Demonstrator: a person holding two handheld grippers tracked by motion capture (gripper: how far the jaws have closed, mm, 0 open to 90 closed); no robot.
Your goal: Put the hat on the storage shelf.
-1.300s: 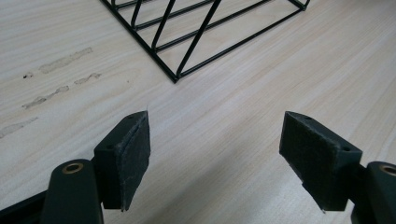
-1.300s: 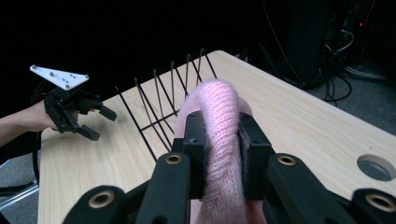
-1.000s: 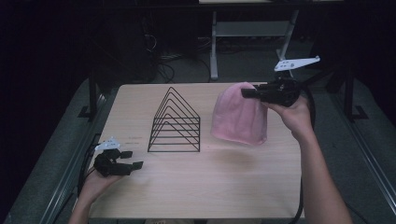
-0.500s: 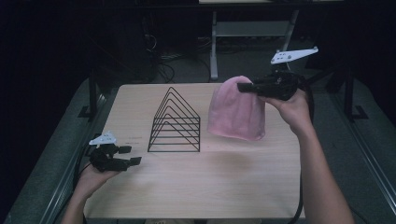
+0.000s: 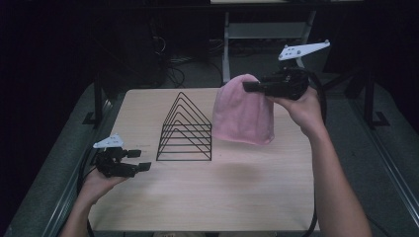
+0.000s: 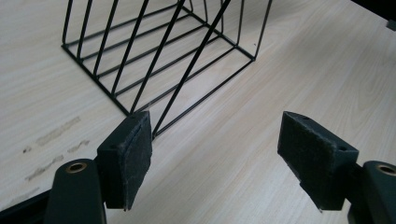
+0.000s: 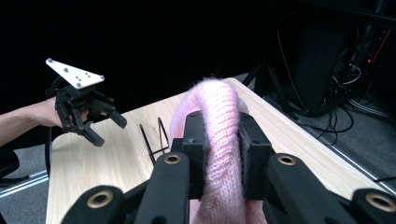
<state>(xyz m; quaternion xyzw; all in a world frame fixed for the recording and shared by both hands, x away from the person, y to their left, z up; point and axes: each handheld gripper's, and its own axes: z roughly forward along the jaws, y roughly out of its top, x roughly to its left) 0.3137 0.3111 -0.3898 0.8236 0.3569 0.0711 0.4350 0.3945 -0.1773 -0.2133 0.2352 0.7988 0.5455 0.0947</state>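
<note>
Now, table [image 5: 207, 197]: we are looking down on a pale wood-grain table that is carrying the rack, with dark floor and cables lying beyond its far edge.
Wire rack [image 5: 185, 129]: we are seeing a black wire rack of triangular frames standing upright near the middle of the table, toward its left half; in the left gripper view [image 6: 159, 51] its near corner is sitting just beyond the jaws, and in the right gripper view [image 7: 156, 135] a small part of it is showing past the hat.
Pink knit hat [image 5: 243, 111]: we are holding a pink knit hat up in the air, just to the right of the rack and clear of the table; it is hanging with its opening downward and is casting a soft shadow on the wood beneath. In the right gripper view [image 7: 215, 107] its knitted fabric is bunching up between the jaws.
Right gripper [image 5: 252, 87]: we are keeping it level above the far right part of the table, jaws pointing left, clamped tight on the top of the hat; in the right gripper view [image 7: 222, 154] both pads are pressing into the wool.
Left gripper [image 5: 140, 160]: we are holding it low over the near left edge of the table, well apart from the hat and left of the rack; in the left gripper view [image 6: 219, 158] its jaws are standing wide with nothing between them, and it is also showing in the right gripper view [image 7: 106, 127].
Pads [image 6: 137, 154]: we are seeing dark, rough-faced pads, both bare.
</note>
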